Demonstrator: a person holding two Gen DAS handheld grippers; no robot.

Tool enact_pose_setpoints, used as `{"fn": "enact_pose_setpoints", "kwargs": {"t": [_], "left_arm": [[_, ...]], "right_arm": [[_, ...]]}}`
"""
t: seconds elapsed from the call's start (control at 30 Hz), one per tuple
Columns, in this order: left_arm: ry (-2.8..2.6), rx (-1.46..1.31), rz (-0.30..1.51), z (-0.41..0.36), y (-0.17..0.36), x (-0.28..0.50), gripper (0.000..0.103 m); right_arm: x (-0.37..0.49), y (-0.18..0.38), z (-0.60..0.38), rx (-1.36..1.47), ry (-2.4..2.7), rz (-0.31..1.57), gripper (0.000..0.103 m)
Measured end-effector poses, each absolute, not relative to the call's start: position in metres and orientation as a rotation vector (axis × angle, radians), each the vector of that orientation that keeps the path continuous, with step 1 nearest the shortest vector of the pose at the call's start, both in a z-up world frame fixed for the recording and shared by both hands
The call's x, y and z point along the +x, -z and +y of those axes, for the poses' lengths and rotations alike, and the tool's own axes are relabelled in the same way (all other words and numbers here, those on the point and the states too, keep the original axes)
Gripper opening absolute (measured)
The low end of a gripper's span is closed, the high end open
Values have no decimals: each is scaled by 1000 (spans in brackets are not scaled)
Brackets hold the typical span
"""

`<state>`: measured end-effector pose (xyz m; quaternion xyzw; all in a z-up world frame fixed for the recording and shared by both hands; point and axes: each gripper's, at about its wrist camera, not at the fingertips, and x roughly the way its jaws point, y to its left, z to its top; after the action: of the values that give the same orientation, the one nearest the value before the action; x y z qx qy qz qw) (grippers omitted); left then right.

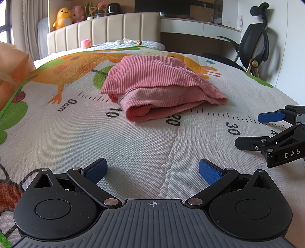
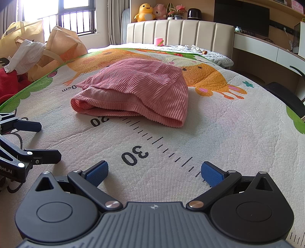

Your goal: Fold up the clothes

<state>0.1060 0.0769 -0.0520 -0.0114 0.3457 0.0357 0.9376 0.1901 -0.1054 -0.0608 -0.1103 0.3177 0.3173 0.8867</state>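
A pink ribbed garment [image 1: 158, 85] lies folded in a compact bundle on the printed play mat [image 1: 133, 145], over the ruler marks near 10 and 20. It also shows in the right wrist view [image 2: 137, 89]. My left gripper [image 1: 152, 170] is open and empty, low over the mat, a short way in front of the garment. My right gripper [image 2: 154, 172] is open and empty, near the 30 mark. The right gripper shows at the right edge of the left wrist view [image 1: 247, 129], and the left gripper at the left edge of the right wrist view [image 2: 49, 139].
Paper bags [image 2: 63, 45] with white and red clothes [image 2: 24, 53] stand left of the mat. A padded headboard [image 2: 179, 32] with plush toys [image 2: 144, 12] is behind. A black office chair [image 1: 257, 42] and a desk [image 1: 200, 28] are on the right.
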Motion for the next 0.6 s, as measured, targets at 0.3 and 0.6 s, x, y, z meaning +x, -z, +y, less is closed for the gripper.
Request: {"fn": "enact_pose_setpoints", "kwargs": {"t": [0.3, 0.6], "left_arm": [[-73, -24, 706, 77, 52, 106, 103], [-68, -37, 701, 79, 52, 105, 103]], "right_arm": [[190, 61, -106, -229, -660, 661, 103], [190, 61, -105, -229, -659, 661, 103]]}}
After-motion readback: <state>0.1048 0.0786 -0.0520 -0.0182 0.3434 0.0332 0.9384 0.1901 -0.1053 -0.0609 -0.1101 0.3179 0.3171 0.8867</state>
